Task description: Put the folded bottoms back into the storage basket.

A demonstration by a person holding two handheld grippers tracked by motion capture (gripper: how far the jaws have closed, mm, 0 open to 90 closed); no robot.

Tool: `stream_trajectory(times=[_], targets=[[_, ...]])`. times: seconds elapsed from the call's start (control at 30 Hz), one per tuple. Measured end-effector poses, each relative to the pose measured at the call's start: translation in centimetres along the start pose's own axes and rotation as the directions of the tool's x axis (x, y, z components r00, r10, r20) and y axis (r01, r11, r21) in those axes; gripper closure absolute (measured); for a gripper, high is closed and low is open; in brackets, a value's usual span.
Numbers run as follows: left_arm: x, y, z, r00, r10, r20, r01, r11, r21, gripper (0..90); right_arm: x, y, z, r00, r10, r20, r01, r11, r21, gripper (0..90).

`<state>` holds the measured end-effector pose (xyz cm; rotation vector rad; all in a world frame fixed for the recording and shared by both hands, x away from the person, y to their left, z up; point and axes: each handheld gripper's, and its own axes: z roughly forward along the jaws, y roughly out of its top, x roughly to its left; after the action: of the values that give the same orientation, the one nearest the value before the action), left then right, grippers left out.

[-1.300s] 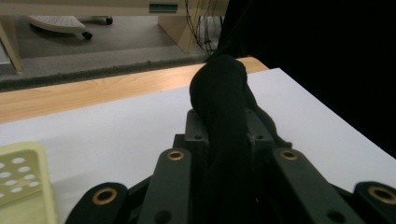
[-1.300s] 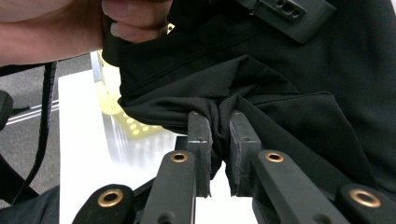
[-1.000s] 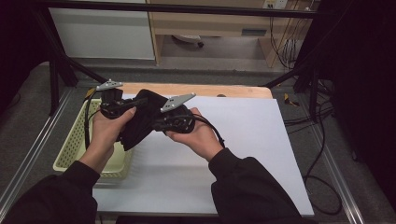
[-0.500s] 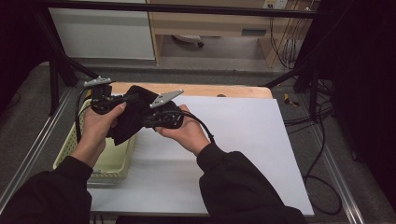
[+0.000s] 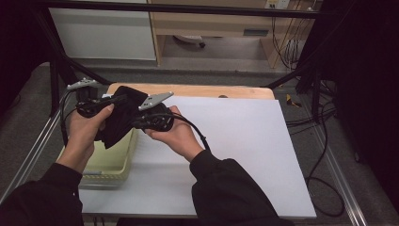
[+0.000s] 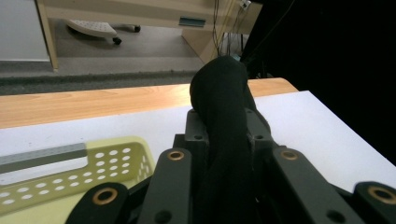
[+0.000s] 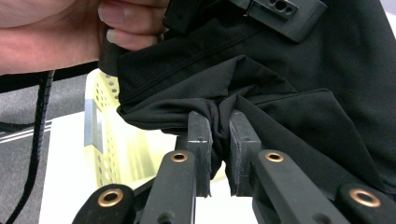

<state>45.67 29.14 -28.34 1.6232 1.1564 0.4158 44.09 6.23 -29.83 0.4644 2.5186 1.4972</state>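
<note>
Left gripper (image 5: 117,100): held up at the far left of the surface; in the left gripper view its jaws are clamped on a fold of the black cloth (image 6: 224,116), which bulges up between and above them

Right gripper (image 5: 136,123): held just right of the left one; in the right gripper view its jaws are pressed together on a bunched edge of the same cloth

Black cloth (image 5: 120,120): lifted off the surface, stretched between the two grippers and hanging above the far end of the basket; creased and gathered where the right gripper pinches it (image 7: 224,109)

Left hand (image 5: 84,129): wrapped around the left gripper's handle; its fingertips (image 7: 126,25) appear at the top left of the right gripper view, beside the cloth

Right hand (image 5: 176,136): around the right gripper's handle, its cable trailing toward the near side

Basket (image 5: 110,162): pale yellow-green, perforated, at the left edge of the surface below the cloth

Surface (image 5: 244,150): white sheet over a wooden top whose bare edge shows along the far side
</note>
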Motion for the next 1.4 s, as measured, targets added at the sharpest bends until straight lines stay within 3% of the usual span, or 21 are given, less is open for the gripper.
stream_trajectory(times=[0.5, 1.4], targets=[[2.4, 0.3, -2.1, 0.9990, -0.026, -0.036, 0.026, 0.9995, -0.017, 76.5, 0.6, 0.7, 2.1, 0.9999, -0.009, -0.014, 0.009, 0.999, -0.033, 81.9], [4.4, -0.1, -3.9, 0.9969, -0.043, -0.066, 0.041, 0.9986, -0.034, 76.4, 1.2, 2.1, 5.8, 0.9982, -0.028, -0.053, 0.026, 0.999, -0.028, 81.9]])
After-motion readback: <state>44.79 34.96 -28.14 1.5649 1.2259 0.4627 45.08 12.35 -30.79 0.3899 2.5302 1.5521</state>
